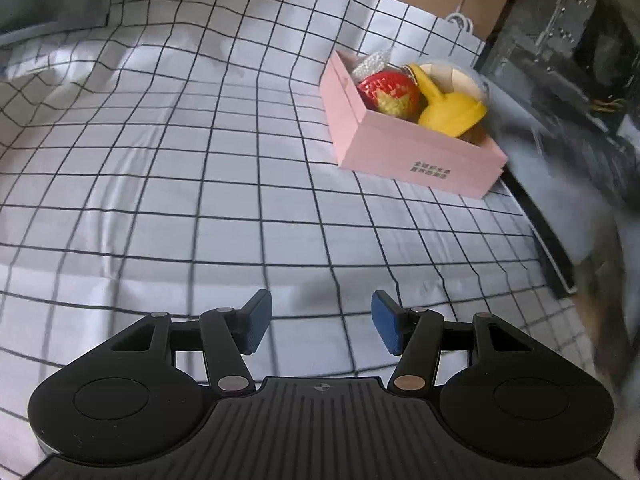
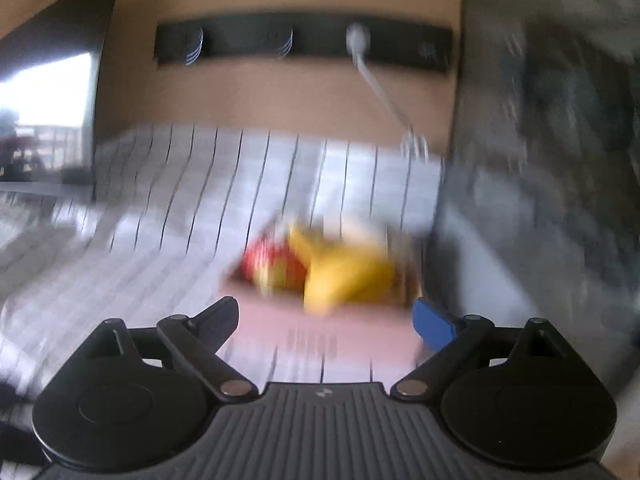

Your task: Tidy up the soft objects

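Sitting beyond left claw (image 1: 322, 326), pink box (image 1: 404, 152)

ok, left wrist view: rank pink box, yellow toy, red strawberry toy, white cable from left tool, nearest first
1. pink box, ahead and right of the open left tool, on the checked sheet.
2. yellow toy and red strawberry toy, both inside the box; too close to call.
3. white cable, beyond the box at the sheet's far edge.

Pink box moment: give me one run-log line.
pink box on checked sheet | holds red strawberry toy, yellow toy | left gripper open, empty | right gripper open, empty
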A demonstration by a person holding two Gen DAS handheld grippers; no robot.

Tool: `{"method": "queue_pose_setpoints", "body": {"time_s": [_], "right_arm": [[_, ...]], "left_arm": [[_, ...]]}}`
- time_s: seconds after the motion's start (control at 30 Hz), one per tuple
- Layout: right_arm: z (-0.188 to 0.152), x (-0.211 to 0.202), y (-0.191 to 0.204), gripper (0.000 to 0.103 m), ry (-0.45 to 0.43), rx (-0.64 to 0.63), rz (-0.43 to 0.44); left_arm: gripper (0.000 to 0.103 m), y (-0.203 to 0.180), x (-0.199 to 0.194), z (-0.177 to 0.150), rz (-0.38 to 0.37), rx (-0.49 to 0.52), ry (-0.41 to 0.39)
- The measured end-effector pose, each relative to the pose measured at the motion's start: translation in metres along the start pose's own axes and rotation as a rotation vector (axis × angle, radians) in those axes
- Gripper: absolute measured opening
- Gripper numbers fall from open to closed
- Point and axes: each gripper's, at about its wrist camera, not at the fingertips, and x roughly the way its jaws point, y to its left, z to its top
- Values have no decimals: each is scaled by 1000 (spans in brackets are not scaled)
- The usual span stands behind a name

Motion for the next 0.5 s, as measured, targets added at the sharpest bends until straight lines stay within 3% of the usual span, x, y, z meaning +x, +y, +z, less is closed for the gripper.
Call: {"method": "queue_pose_setpoints", "body": {"time_s": [0.17, 0.23, 0.33, 0.5], "right_arm": [[-49, 1, -6, 94, 164, 12, -22], [-55, 9, -11, 94, 185, 30, -29], [-53, 25, -18, 94, 223, 70, -28], [-54, 44, -25, 93, 277, 83, -55]], "left_arm": [[64, -27, 19, -3, 82, 41, -34], [66, -32, 24, 0, 99, 54, -37], [84, -41, 32, 2, 111, 83, -48], [90, -56, 44, -1, 163, 134, -71]]}}
